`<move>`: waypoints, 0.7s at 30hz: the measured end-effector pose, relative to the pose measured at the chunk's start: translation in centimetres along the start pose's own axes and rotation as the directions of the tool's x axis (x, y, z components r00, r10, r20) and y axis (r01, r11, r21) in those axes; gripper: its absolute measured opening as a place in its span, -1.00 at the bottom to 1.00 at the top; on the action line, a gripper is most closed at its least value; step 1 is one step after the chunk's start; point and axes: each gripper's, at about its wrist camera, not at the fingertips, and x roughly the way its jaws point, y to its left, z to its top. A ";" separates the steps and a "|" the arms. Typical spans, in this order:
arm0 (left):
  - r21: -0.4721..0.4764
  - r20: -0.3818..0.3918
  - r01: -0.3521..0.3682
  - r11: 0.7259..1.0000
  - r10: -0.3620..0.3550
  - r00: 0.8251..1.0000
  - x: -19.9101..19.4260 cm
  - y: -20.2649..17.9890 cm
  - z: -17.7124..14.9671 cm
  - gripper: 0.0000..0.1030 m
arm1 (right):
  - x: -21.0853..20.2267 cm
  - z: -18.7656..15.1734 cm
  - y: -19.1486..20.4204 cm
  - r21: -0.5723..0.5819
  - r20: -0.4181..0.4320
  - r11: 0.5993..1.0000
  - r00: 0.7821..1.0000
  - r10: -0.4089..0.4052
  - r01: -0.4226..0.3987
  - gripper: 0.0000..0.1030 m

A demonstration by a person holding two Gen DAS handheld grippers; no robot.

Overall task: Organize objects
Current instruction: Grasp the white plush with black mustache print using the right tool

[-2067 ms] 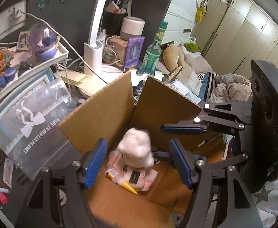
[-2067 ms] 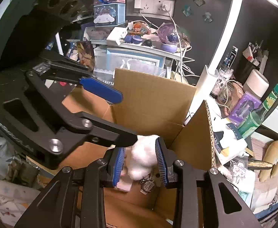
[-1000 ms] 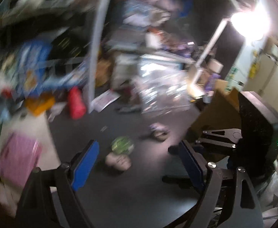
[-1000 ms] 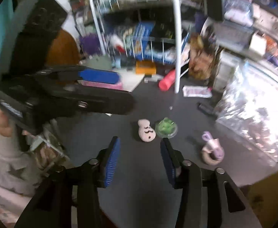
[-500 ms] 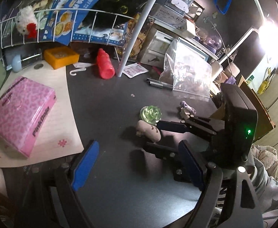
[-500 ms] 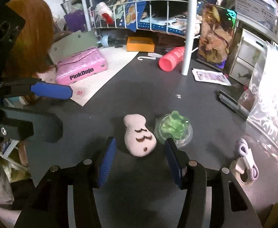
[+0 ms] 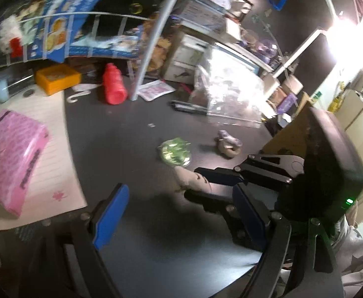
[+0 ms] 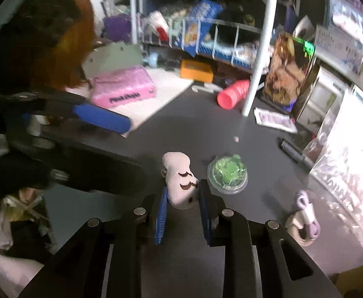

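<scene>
A pale pink soft toy with drawn eyelashes (image 8: 180, 183) lies on the dark desk. My right gripper (image 8: 183, 213) has it between its blue pads, jaws closing, both pads touching its sides. In the left wrist view the same toy (image 7: 190, 180) pokes out between the right gripper's fingers (image 7: 213, 176). My left gripper (image 7: 179, 213) hovers open just left of it, nothing between its pads. A green figure in a clear round case (image 8: 227, 173) sits right beside the toy. A purple cable on a beige ring (image 8: 304, 221) lies further right.
A pink tissue pack (image 7: 10, 159) rests on paper at the left. A red bottle (image 7: 113, 87), an orange box (image 7: 57, 75) and a white pole (image 7: 151, 37) stand behind. A clear plastic bag (image 7: 231, 99) and pens (image 8: 295, 154) are to the right; a cardboard box (image 7: 288, 134) is at the desk's right end.
Both grippers swung away from the cardboard box to the desk and sank toward it. The right jaws, wide around the pink toy half a second ago, have narrowed onto its sides.
</scene>
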 end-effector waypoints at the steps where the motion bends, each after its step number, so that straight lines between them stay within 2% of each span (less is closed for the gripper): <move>1: 0.007 -0.001 0.019 1.000 -0.019 1.000 0.1 -0.4 0.2 0.62 | -1.0 0.1 0.2 -0.011 0.015 1.000 1.000 -0.002 0.002 -0.63; 2: 0.015 -0.001 0.036 0.999 -0.036 0.999 0.1 -0.8 0.4 0.60 | -1.8 0.1 0.3 -0.017 0.029 1.000 1.000 -0.004 0.005 -0.63; 4: 0.037 -0.005 0.075 0.997 -0.074 0.997 0.1 -1.8 0.9 0.45 | -3.5 0.2 0.5 -0.028 0.055 1.000 0.998 -0.010 0.012 -0.63; 6: 0.053 -0.006 0.124 0.991 -0.124 0.992 -0.1 -2.9 1.4 0.13 | -5.1 0.2 0.6 -0.037 0.077 0.999 0.997 -0.022 0.025 -0.63; 9: 0.100 -0.005 0.194 0.976 -0.194 0.981 -0.5 -5.0 2.3 -0.17 | -7.6 0.1 0.6 -0.044 0.110 0.997 0.993 -0.052 0.057 -0.63; 11: 0.138 -0.003 0.231 0.963 -0.233 0.973 -0.8 -6.7 3.2 -0.26 | -9.6 0.0 0.3 -0.035 0.136 0.995 0.987 -0.090 0.095 -0.63; 17: 0.253 0.007 0.248 0.935 -0.258 0.966 -1.3 -12.1 5.8 -0.36 | -14.5 -0.1 -1.5 -0.005 0.176 0.979 0.964 -0.201 0.205 -0.63; 21: 0.315 -0.014 0.274 0.909 -0.285 0.959 -0.7 -15.7 7.6 -0.37 | -17.5 -0.6 -3.4 0.029 0.180 0.964 0.948 -0.264 0.263 -0.63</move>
